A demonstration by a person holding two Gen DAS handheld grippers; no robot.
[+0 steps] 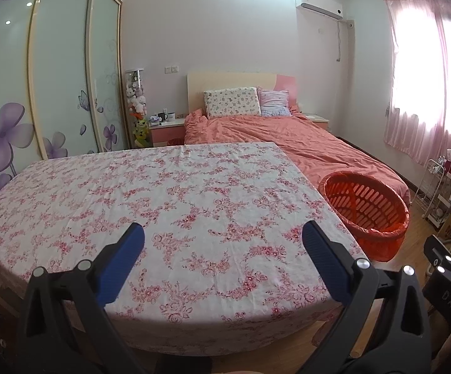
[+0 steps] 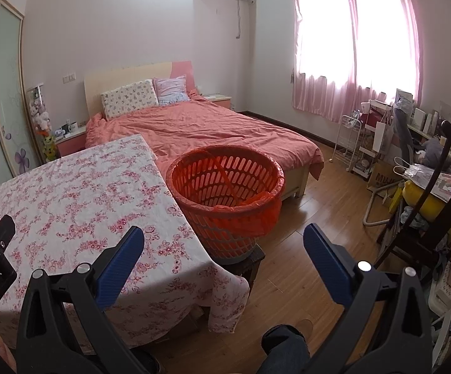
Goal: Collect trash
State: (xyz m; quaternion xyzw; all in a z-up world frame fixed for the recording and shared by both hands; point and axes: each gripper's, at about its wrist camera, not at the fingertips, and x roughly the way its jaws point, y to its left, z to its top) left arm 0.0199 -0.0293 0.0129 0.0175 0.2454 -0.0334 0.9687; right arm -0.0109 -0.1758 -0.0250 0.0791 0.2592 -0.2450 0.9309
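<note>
Left gripper [image 1: 223, 238] is hovering over the bench [image 1: 169, 193], jaws spread wide, holding nothing. Right gripper [image 2: 223, 240] is hanging past the bench corner over the wood floor [image 2: 290, 268], jaws also wide and holding nothing. Orange basket [image 2: 225, 199] (orange bag lining it) is sitting on a dark stool [image 2: 250, 261], just beside the bench edge, the bed [image 2: 213, 127] lying behind it.

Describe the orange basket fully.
The basket is round orange plastic with slotted walls, lined with a thin orange bag folded over its rim and bunched at the near side. It stands upright on a dark stool at the table corner, with the bed behind. No trash shows in the visible part. Neither gripper touches it.
</note>
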